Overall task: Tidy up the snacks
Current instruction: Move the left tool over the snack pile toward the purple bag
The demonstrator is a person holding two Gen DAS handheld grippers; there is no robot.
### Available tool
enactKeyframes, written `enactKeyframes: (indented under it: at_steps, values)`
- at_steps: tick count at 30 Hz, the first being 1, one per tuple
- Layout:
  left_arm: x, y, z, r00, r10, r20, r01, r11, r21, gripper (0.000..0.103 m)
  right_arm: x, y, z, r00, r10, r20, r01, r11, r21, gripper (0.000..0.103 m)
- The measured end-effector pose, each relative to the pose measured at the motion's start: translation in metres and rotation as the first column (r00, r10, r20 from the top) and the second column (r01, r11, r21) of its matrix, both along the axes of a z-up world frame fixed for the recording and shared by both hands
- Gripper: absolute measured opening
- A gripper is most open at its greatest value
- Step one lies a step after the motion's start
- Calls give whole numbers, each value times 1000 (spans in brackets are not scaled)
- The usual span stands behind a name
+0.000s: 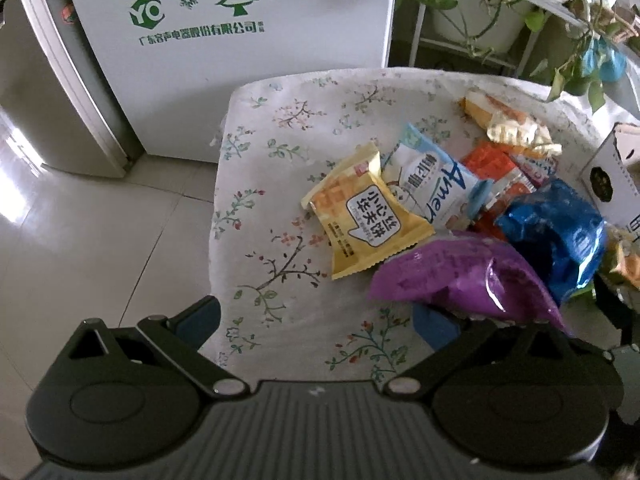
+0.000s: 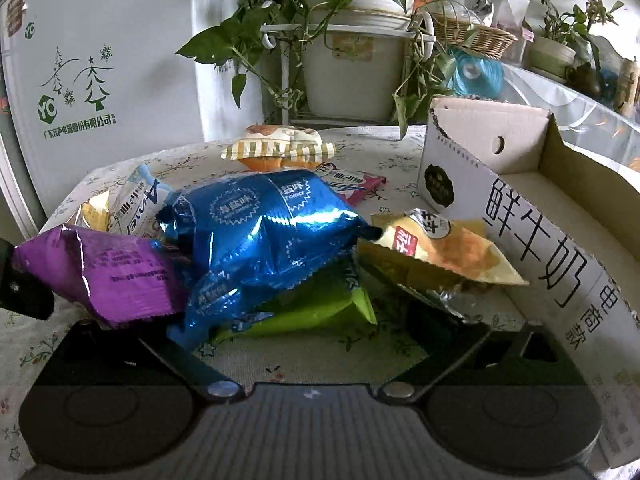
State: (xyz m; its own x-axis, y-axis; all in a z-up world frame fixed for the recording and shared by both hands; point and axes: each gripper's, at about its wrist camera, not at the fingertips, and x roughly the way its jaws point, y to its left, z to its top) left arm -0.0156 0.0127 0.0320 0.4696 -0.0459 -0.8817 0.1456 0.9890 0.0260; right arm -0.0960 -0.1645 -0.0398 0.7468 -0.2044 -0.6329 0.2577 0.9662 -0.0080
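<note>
My left gripper [image 1: 316,320] hangs over the near left part of the table [image 1: 280,128], its fingers [image 1: 200,314] spread wide with only flowered cloth between them; the right finger is partly tucked under the edge of the purple packet [image 1: 460,276], and I hold nothing. My right gripper [image 2: 316,332] is low at the near edge of the snack heap, fingers [image 2: 448,330] also spread wide and gripping nothing, though the blue foil bag [image 2: 260,232] and the green packet [image 2: 312,308] beneath it lie just ahead between them. The snacks sit piled on the right half of the table: a yellow packet with a speech bubble [image 1: 368,220] lies leftmost, a white and blue packet [image 1: 436,184] overlaps it, orange packets [image 1: 488,164] sit behind, and a striped cream packet [image 1: 520,132] lies farthest back. In the right view a yellow chip bag [image 2: 444,252] leans against the side of the open cardboard box [image 2: 540,216], which stands on the right of the table; the part of its interior I can see shows only bare cardboard. A white fridge [image 1: 224,52] stands behind the table on the left, and potted plants [image 2: 352,40] on a white stand behind the middle.
</note>
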Motion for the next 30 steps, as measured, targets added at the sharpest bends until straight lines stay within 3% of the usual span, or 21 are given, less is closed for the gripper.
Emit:
enactKeyframes:
  at_steps: [15,22,30]
  values:
    - [-16,5,21,998,-12,68,11,1000,15,102,0,1,0,1000,0,0,0,1000,0,103]
    - [-23,15,31,996,28,90,-29,1000,2,102,0,1,0,1000,0,0,0,1000,0,103]
    - [-40,31,37,994,85,62,-83,996,-39,102,0,1,0,1000,0,0,0,1000,0,103]
